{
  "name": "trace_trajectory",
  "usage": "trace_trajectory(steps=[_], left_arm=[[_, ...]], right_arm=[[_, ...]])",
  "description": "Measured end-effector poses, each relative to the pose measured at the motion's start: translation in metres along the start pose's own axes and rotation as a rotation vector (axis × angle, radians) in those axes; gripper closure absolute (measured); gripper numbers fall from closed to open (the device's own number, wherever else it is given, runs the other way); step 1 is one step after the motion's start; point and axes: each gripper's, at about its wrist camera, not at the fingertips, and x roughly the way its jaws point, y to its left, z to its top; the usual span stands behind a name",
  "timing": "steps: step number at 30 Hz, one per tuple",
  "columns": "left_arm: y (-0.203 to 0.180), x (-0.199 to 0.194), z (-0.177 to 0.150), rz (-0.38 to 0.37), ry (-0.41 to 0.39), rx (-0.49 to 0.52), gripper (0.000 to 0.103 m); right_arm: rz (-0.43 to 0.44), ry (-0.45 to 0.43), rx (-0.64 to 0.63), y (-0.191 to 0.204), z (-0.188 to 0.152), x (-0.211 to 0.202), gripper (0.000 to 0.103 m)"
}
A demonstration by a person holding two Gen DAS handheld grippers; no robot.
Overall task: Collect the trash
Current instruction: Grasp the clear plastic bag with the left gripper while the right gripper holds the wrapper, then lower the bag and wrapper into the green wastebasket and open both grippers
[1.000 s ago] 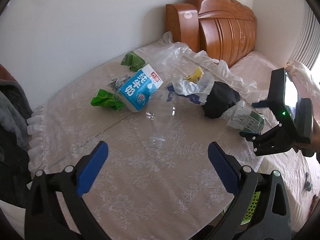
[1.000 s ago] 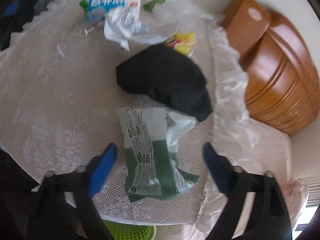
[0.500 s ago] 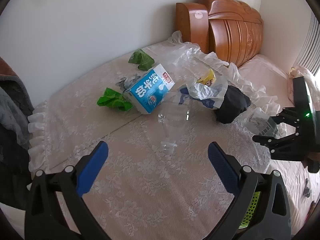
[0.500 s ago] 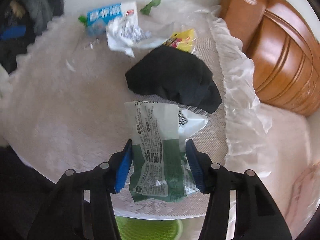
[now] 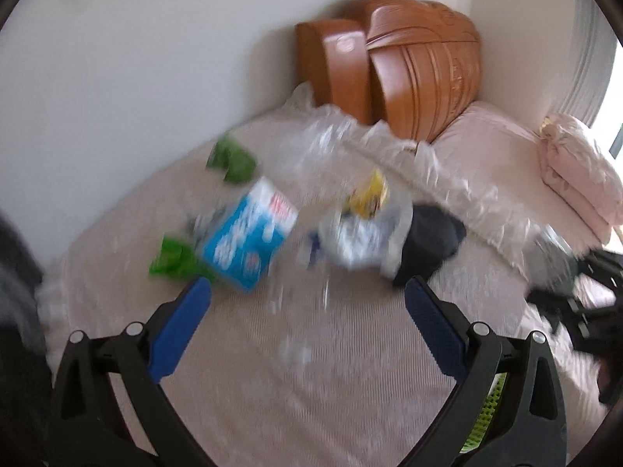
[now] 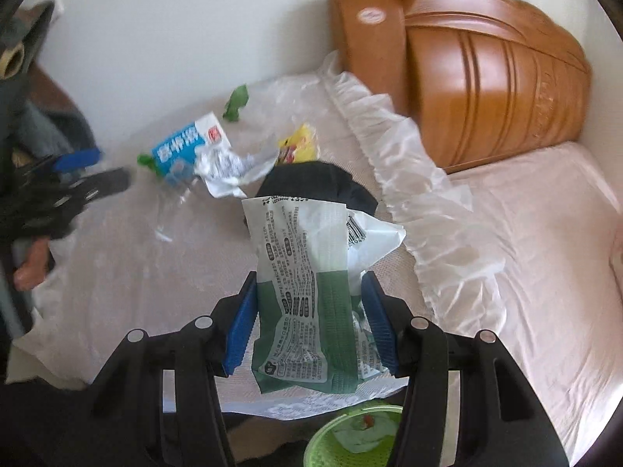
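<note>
- Since a second ago, right gripper has closed from wide apart onto the green-and-white wrapper and raised it off the table; the wrapper lay flat on the lace cloth then.
- Right gripper now: both blue pads pinch the wrapper's lower green half, upper white half standing up above the pads.
- Wrapper hangs in front of the black cloth bundle, which sits on the table behind it.
- Green basket is below the table edge, straight under the wrapper, with a pale scrap inside.
- Left gripper: jaws spread wide, nothing between them, over the near part of the table. Its view is motion-blurred.
- Blue milk carton lies left of the black cloth bundle; a green scrap touches the carton's near-left corner, another green scrap lies beyond the carton toward the wall.
- Crumpled white plastic bag is between carton and black bundle; a yellow packet is just behind it.
- Clear plastic bottle lies in front of the white bag, hard to make out.
- Wooden headboard stands behind the black bundle, to the right.
</note>
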Motion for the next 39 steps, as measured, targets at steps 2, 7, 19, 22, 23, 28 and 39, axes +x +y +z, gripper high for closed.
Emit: trace_trajectory(steps=[2,7,19,22,23,28,39], left_arm=[[-0.001,0.013,0.025,-0.005,-0.014,0.029,0.007],[-0.008,0.077,0.092,0.006,0.019,0.125,0.007],[-0.014,0.234,0.137,0.063,0.308,0.184,0.041],[-0.005,0.236,0.137,0.106,0.309,0.144,0.068],[0.000,0.230,0.138,0.096,0.294,0.114,0.074],[0.006,0.180,0.142,0.039,0.203,0.057,0.080],[-0.054,-0.002,0.085,-0.177,0.022,0.103,0.080]], right_arm=[[-0.003,-0.026,0.034,-0.001,-0.002,-0.011,0.049],[-0.019,-0.053,0.107,-0.008,-0.007,-0.023,0.049],[-0.078,-0.021,0.256,-0.046,-0.032,-0.022,0.049],[-0.090,-0.023,0.270,-0.050,-0.035,-0.023,0.049],[-0.095,-0.026,0.274,-0.052,-0.037,-0.024,0.049],[-0.100,-0.057,0.303,-0.056,-0.040,-0.034,0.049],[-0.148,-0.123,0.342,-0.057,-0.077,-0.080,0.049]])
